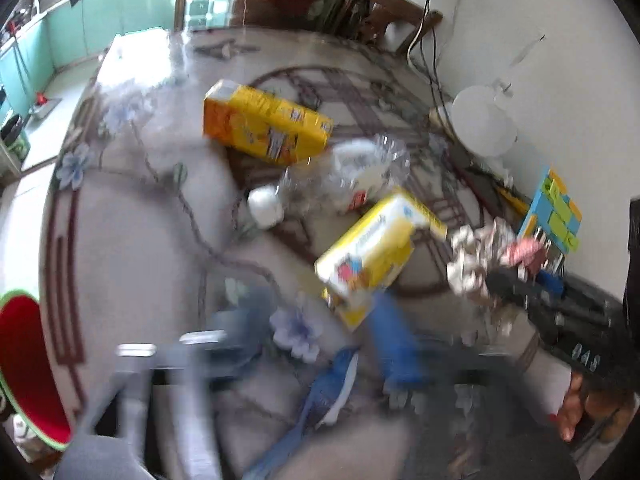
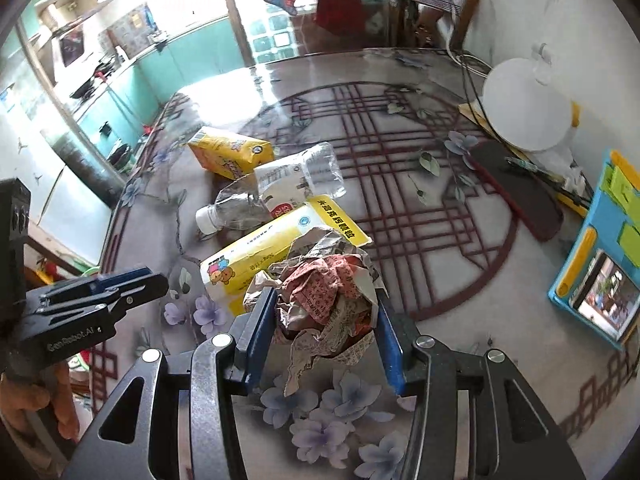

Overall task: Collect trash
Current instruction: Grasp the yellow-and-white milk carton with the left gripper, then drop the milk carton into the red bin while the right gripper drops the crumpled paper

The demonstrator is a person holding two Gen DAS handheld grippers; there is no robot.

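My right gripper (image 2: 326, 312) is shut on a crumpled paper wad (image 2: 326, 292) and holds it just above the table; the wad also shows in the left wrist view (image 1: 486, 264). Behind it lie a yellow-white box (image 2: 280, 248), a crushed clear bottle (image 2: 276, 192) and a yellow-orange carton (image 2: 230, 152). In the blurred left wrist view my left gripper (image 1: 316, 340) is open and empty, its blue fingers (image 1: 394, 344) near the yellow-white box (image 1: 376, 252), with the bottle (image 1: 340, 180) and carton (image 1: 266, 124) beyond.
A red bin with a green rim (image 1: 28, 364) stands at the table's left edge. A white round lamp base (image 2: 526, 106), a dark red phone case (image 2: 516, 190) and a blue toy tablet (image 2: 600, 252) lie at the right. A wooden chair (image 2: 436, 12) stands behind the table.
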